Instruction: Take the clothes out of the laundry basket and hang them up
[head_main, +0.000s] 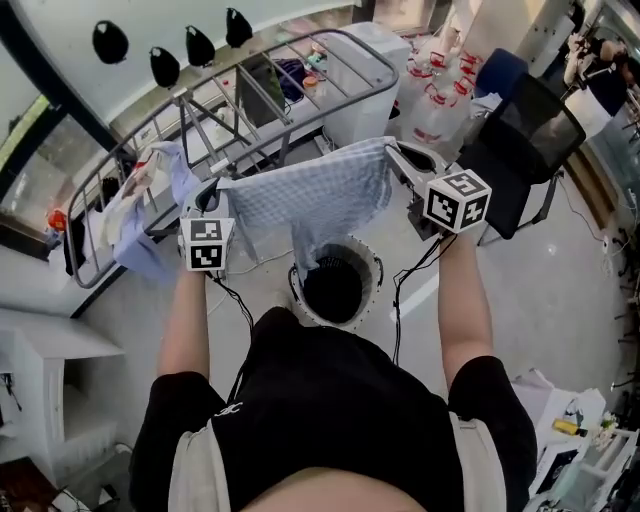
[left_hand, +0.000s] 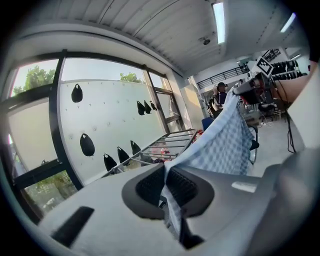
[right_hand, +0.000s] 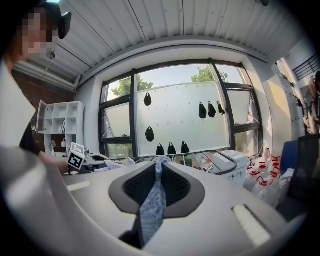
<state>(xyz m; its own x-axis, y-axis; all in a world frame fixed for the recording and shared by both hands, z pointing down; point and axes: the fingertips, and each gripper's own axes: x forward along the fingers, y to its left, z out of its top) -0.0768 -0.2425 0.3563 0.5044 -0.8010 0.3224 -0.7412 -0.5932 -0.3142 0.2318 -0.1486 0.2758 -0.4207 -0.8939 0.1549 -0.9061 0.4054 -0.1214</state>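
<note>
Checked blue-and-white cloth (head_main: 310, 200) hangs stretched across the middle of the head view, held up by its two upper corners above the person's black-shirted torso and bare forearms at the bottom of the frame. At centre left the left gripper (head_main: 222, 186) has its jaws closed tight on one corner; in the left gripper view the fabric (left_hand: 220, 145) runs out from between the ribbed pads (left_hand: 182, 186) toward the upper right. At centre right the right gripper (head_main: 392, 152) pinches the other corner, and in the right gripper view a bunched strip of the cloth (right_hand: 152, 210) sits clamped between nearly closed jaws. Below the cloth's lower edge, at the centre of the head view, stands the round laundry basket (head_main: 374, 268) with its dark opening facing up. Beyond it, across the upper left, runs the grey drying rack (head_main: 388, 72), with pale garments (head_main: 150, 215) draped over its left end. A black chair (head_main: 525, 130) stands at the upper right.
</note>
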